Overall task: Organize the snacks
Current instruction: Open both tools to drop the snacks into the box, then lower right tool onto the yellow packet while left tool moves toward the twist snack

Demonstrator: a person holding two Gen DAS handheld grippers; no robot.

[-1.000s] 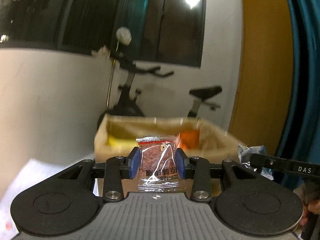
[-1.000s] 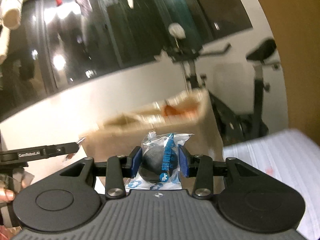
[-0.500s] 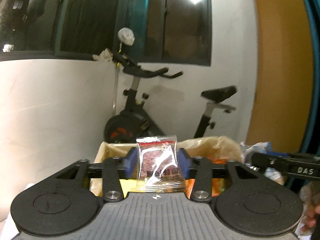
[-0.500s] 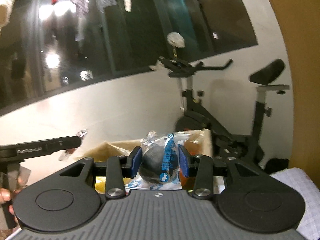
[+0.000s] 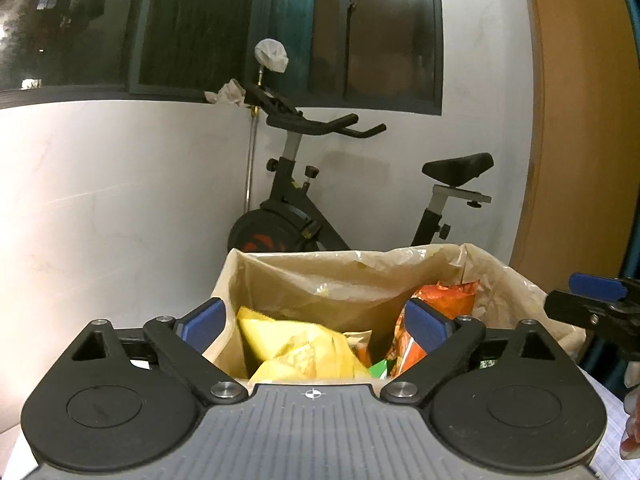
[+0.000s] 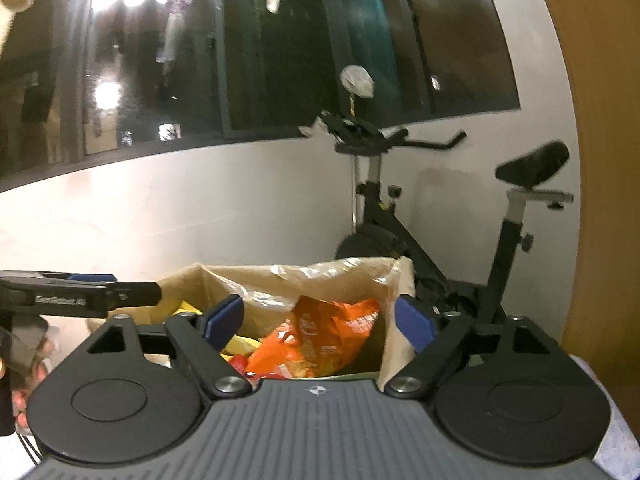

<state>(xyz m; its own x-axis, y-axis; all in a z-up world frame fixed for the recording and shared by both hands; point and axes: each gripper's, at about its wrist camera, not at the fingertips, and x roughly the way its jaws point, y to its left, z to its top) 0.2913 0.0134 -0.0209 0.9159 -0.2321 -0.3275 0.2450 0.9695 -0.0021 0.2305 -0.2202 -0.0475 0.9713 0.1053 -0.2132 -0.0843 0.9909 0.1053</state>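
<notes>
1. In the left wrist view, the left gripper [image 5: 314,322] has its blue pads [image 5: 202,322] spread wide and still opening; they grip nothing, and only the box's contents show through the gap.
2. Just beyond those pads stands a cardboard box [image 5: 228,276] lined with a crinkled clear plastic bag [image 5: 516,288].
3. Inside the box, toward its left, lies a yellow snack bag [image 5: 296,350]; to its right an orange snack bag [image 5: 444,300] leans against the liner, partly behind the right pad. A small patch of green packaging [image 5: 378,368] shows between them.
4. Behind the box an exercise bike [image 5: 296,216] stands against a white wall below a dark window.
5. At the right edge of this view the other gripper's blue-tipped finger [image 5: 594,286] reaches in beside the box.
6. In the right wrist view, the left gripper's black finger [image 6: 84,298] comes in from the left, level with the box rim.
7. The right gripper [image 6: 320,320] hangs over the near edge of the box [image 6: 402,280], its pads wide apart and opening, with nothing pressed between them.
8. Between its pads the orange snack bag [image 6: 324,336] lies in the box, with yellow packaging [image 6: 240,346] to the left of it.
9. The exercise bike [image 6: 384,220] stands behind the box on the right.
</notes>
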